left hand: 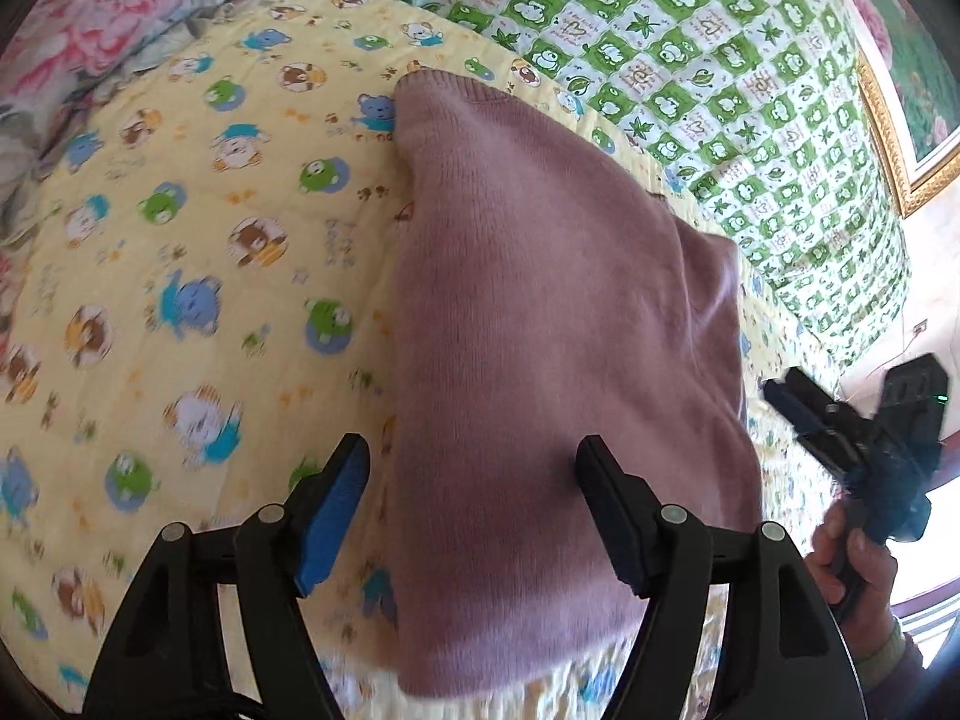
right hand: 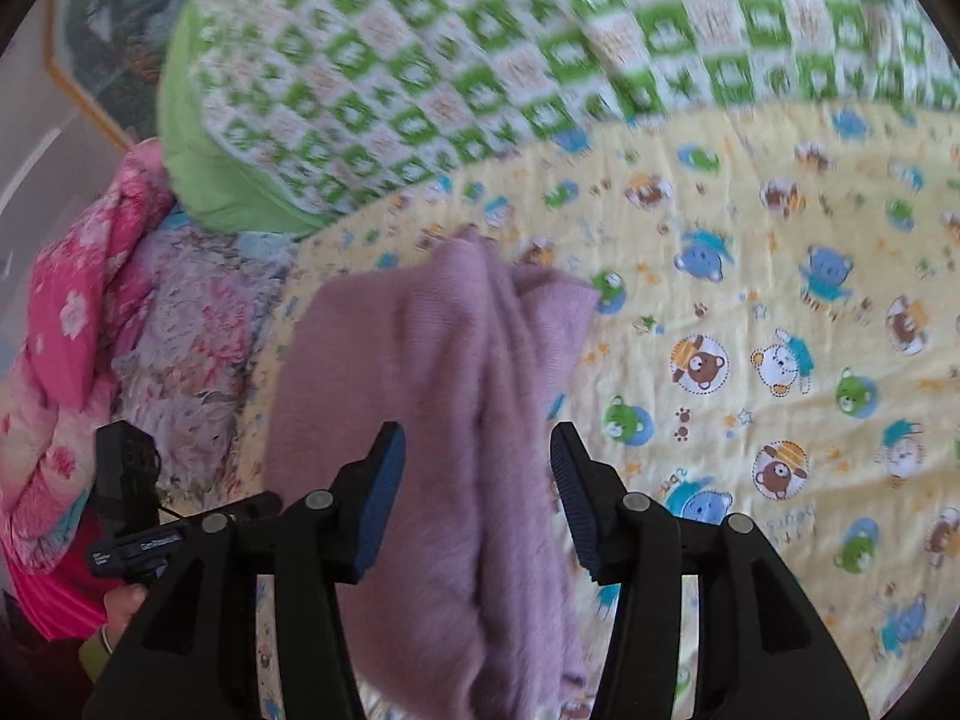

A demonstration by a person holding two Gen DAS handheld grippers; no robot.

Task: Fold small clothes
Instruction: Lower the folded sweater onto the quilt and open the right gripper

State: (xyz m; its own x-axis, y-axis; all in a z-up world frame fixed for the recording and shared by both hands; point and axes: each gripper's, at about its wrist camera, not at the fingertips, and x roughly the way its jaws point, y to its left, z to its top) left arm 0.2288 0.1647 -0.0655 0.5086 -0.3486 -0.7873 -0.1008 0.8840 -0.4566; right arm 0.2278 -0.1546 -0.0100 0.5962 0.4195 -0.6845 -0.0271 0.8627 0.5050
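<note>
Entry: folding, mauve knit garment.

The mauve knit sweater (left hand: 540,330) lies on the bed, on the yellow bear-print quilt (left hand: 180,300), already doubled into a long, narrow bundle. In the right wrist view a lengthwise ridge runs down its middle, where layers overlap. No sleeve shows loose in either view, so I judge the side folds done.

My left fingers (left hand: 474,516) are spread wide above the near end of the bundle. One pad is over the quilt just beside the sweater's edge, the other over the knit. Neither presses on anything.

My right fingers (right hand: 477,498) are also spread, with the sweater's ridge below and between them. No pinch there either. Seen from the left wrist, this gripper sits off the bundle's right edge, held in my hand (left hand: 852,564).

Status: fabric is released and resting on its own. Remaining, as I judge it: one crosswise fold to shorten the bundle, then perhaps setting it aside. A green checked quilt (left hand: 690,60) and pink floral bedding (right hand: 78,324) lie beyond; I see no other small clothes waiting.
</note>
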